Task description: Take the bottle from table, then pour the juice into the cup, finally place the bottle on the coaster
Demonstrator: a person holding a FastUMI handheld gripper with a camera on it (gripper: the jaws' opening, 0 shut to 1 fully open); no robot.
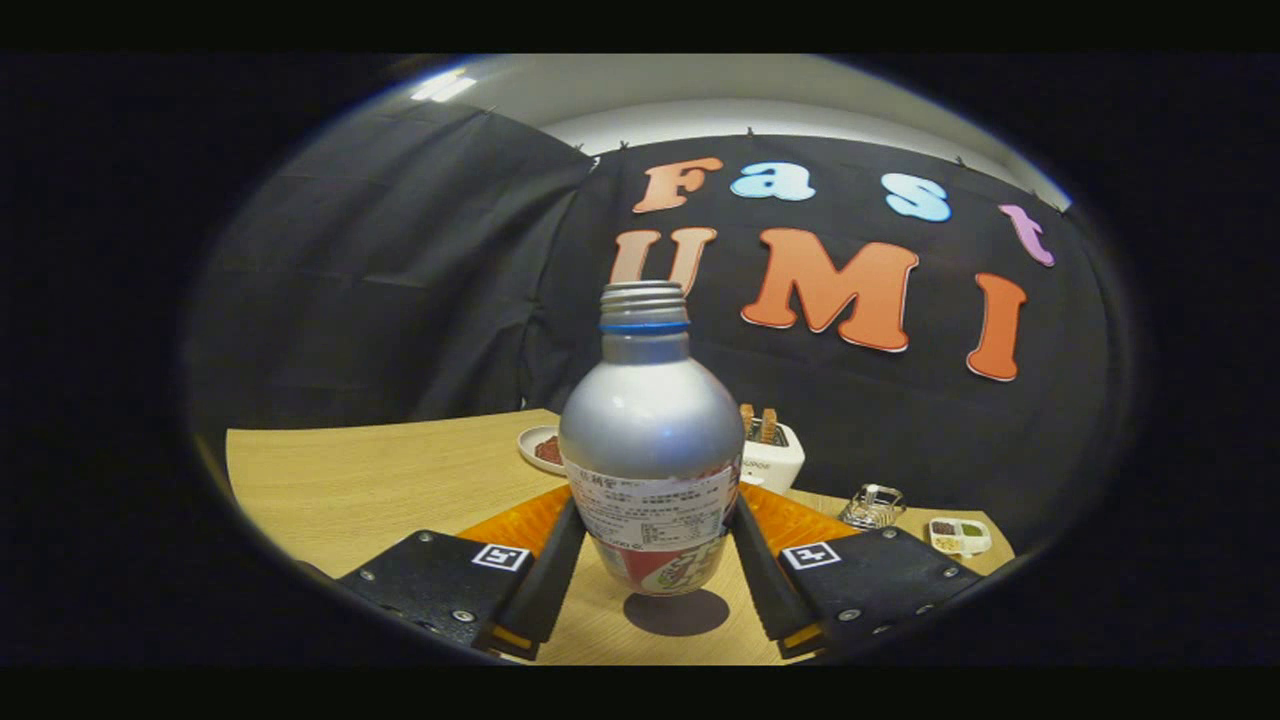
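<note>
One bottle (650, 450), sitting right between the jaws of the gripper (655, 508), both sides pressing against its lower labelled half, so closed down to about the width of the bottle and gripping it. Looking lifted just clear of the table (350, 480), going by the round shadow (677, 612) sitting a bit under its base, though hard to call for sure. Standing upright, neck open with no cap on, threads and a blue ring showing.

Reckoning the "take the bottle" step is basically in hand here, with pouring coming up next. Needing first to find the cup, then carrying the bottle over level so nothing is slopping out of that open neck, then tipping slowly over the rim.

Counting the rest:
- one orange mat (510, 525) lying just behind the bottle, poking out on both sides of it, probably the coaster
- one plate (540, 448) with something reddish on it, beyond the bottle
- one white toaster (775, 460) with two slices sticking up
- one small wire rack (872, 507) near the table's far edge
- one little divided tray (958, 537) just beside that rack
</note>
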